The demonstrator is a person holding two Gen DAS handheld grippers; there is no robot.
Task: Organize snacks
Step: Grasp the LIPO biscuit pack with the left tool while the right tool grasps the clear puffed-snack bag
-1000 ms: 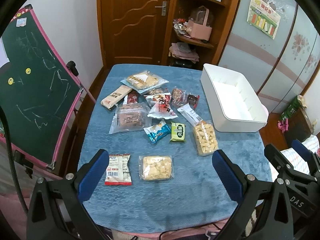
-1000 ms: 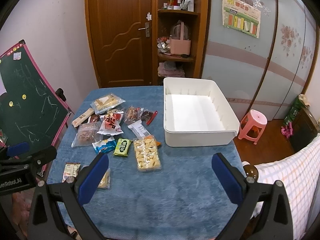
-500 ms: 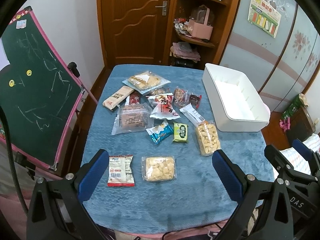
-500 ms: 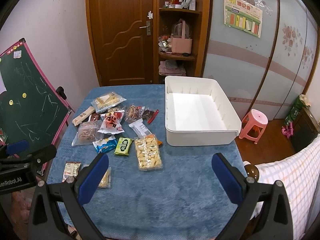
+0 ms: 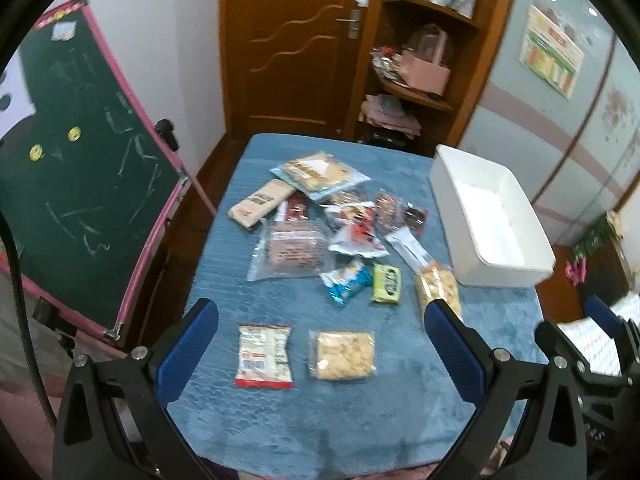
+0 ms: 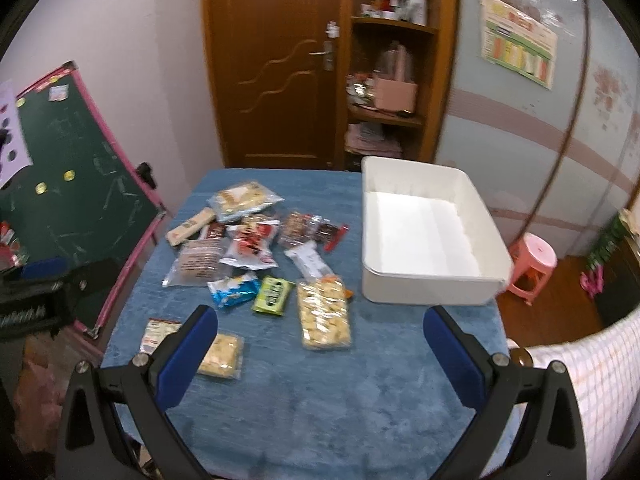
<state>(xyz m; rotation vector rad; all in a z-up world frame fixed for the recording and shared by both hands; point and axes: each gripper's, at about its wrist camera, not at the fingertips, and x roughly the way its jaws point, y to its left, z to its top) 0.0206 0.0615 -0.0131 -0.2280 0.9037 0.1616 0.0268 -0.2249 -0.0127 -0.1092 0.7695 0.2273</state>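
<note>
White bin [image 6: 428, 292] by the table's [image 5: 360, 420] right edge sits empty; you've edged closer, both tongs [image 5: 320, 344] [image 6: 320, 344] released.

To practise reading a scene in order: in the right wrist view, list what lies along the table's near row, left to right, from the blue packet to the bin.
blue snack packet → green snack packet → clear bag of crackers → white bin

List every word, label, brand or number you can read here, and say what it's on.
No text reads clearly.
Snack packets: print blurred.
Wall poster: too small.
Chalkboard: scribbles only.
Left gripper body lettering, right wrist view: blurred.
</note>
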